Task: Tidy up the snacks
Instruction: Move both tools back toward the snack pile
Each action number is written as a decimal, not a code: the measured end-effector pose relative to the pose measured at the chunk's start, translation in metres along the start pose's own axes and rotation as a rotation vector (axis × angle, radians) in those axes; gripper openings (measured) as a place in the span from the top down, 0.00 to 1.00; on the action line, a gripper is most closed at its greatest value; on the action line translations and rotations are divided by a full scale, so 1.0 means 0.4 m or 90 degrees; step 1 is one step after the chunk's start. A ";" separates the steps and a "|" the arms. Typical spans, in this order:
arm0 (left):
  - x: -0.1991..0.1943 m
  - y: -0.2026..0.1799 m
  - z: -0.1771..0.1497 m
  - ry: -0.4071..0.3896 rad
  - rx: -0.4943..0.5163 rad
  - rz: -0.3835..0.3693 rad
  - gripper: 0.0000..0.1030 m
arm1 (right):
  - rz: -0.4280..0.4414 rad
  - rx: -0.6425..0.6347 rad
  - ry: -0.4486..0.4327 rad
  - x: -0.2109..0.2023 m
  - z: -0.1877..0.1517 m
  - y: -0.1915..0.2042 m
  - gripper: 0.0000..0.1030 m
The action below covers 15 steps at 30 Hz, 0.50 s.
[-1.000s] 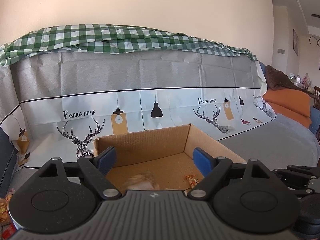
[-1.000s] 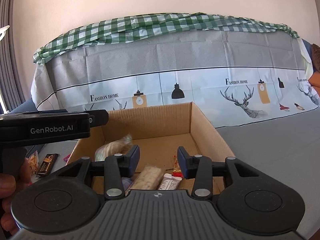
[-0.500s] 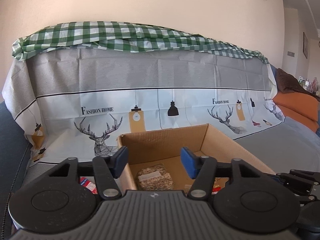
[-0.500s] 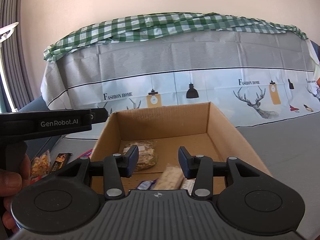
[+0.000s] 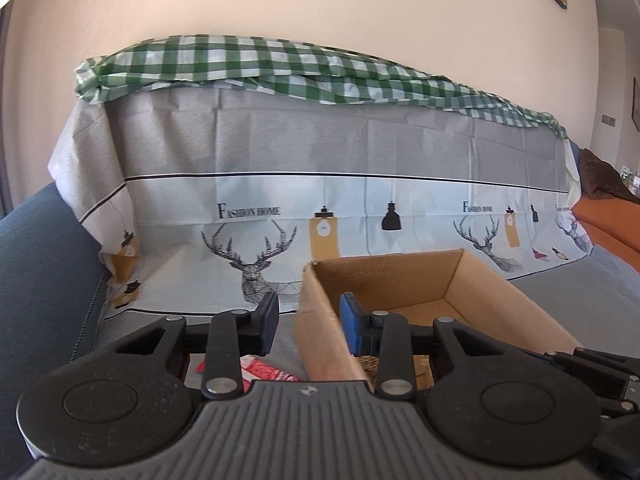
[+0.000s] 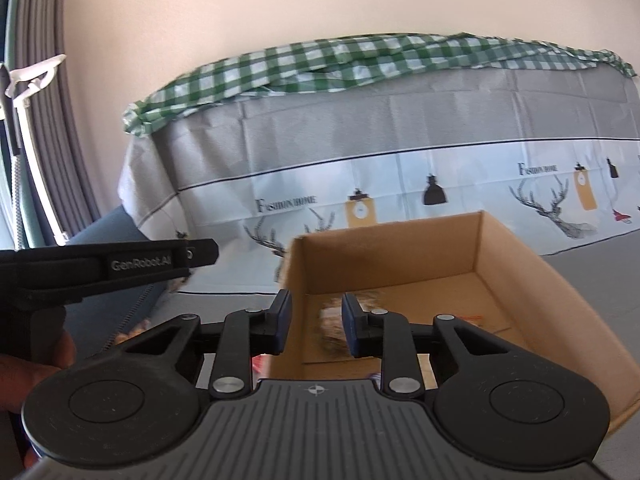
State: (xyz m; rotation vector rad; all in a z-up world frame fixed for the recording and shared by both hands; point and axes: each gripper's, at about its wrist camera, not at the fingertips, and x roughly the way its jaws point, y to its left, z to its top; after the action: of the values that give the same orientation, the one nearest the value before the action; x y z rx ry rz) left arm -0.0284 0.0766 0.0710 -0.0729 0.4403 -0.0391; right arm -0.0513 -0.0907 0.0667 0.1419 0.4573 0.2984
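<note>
Closing on empty air, the left tongs [image 5: 308, 322] and the right tongs [image 6: 316, 322] both hovered over the near-left corner of the cardboard box [image 5: 476, 280], their blue pads not yet touching, nothing pinched. The box sat on a grey-covered sofa seat [image 5: 592, 284], a blurred brown snack packet [image 6: 334, 320] inside it, and a red wrapper [image 5: 264, 370] lay just outside.

The right claw [image 6: 315, 322] is closing on nothing, just over the cardboard box [image 6: 500, 256] wall. Blurry snacks [image 6: 332, 320] lie inside.
</note>
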 end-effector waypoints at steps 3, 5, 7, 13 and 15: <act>-0.007 0.042 -0.007 0.002 -0.012 0.016 0.64 | 0.013 -0.003 -0.003 0.006 -0.005 0.041 0.76; -0.007 0.073 -0.021 0.004 -0.017 0.028 0.64 | 0.020 -0.007 -0.004 0.011 -0.011 0.069 0.77; 0.004 0.110 -0.043 0.023 -0.028 0.047 0.64 | 0.029 -0.010 -0.003 0.017 -0.017 0.096 0.77; 0.000 0.269 -0.054 0.042 -0.131 0.130 0.64 | 0.060 -0.028 0.014 0.041 -0.041 0.175 0.78; 0.001 0.340 -0.062 0.066 -0.188 0.183 0.64 | 0.068 -0.035 0.018 0.053 -0.049 0.201 0.78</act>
State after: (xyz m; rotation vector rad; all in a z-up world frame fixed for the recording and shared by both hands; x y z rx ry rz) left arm -0.0356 0.2104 0.0379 -0.2982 0.5540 0.3076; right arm -0.0623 -0.0067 0.0567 0.1088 0.4704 0.4185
